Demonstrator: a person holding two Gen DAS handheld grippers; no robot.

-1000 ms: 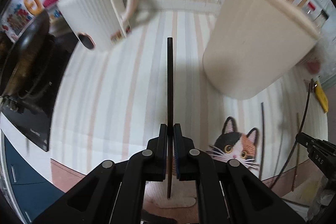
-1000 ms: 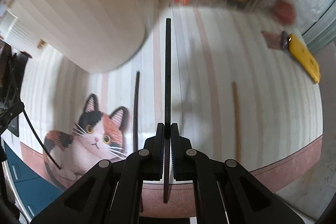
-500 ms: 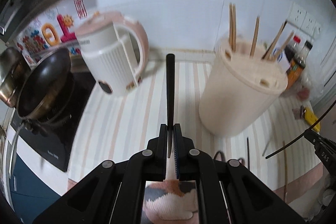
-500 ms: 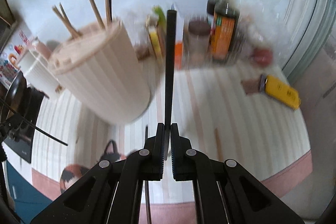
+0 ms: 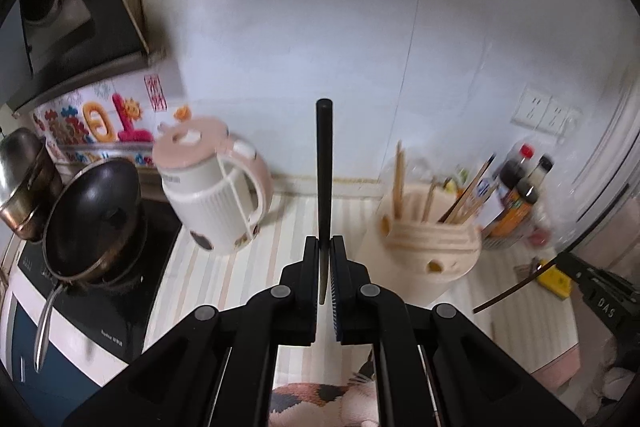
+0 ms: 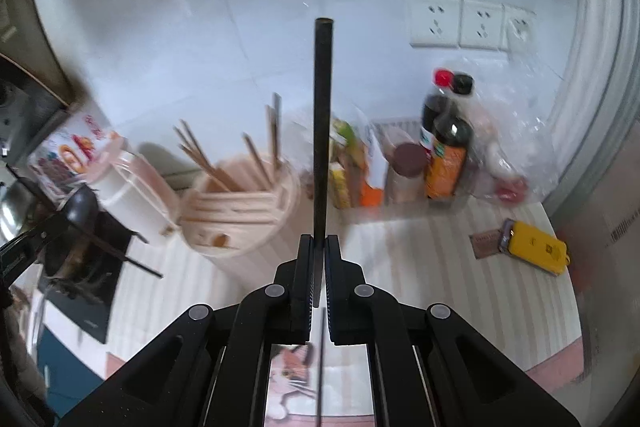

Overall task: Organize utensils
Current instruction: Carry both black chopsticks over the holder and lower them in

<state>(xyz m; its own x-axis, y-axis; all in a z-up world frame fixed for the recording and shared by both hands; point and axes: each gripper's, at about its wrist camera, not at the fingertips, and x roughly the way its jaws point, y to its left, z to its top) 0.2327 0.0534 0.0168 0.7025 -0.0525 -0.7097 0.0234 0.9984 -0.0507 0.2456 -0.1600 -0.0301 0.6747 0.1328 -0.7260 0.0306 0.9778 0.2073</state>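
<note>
My left gripper (image 5: 324,247) is shut on a black chopstick (image 5: 324,171) that points up and away, well above the counter. My right gripper (image 6: 319,245) is shut on another black chopstick (image 6: 322,131), also raised. The cream utensil holder (image 5: 430,247) with several wooden chopsticks stands ahead and to the right in the left wrist view, and ahead to the left in the right wrist view (image 6: 240,211). The right gripper and its chopstick show at the right edge of the left wrist view (image 5: 520,283).
A white and pink kettle (image 5: 212,195) stands left of the holder. A black pan (image 5: 92,219) sits on the stove at far left. Sauce bottles (image 6: 446,151) and packets stand by the wall. A yellow object (image 6: 536,247) lies on the striped counter (image 6: 420,267).
Both grippers have lifted and tilted up from the counter with their chopsticks. The holder now sits lower and farther off in both views, with its open top showing.
</note>
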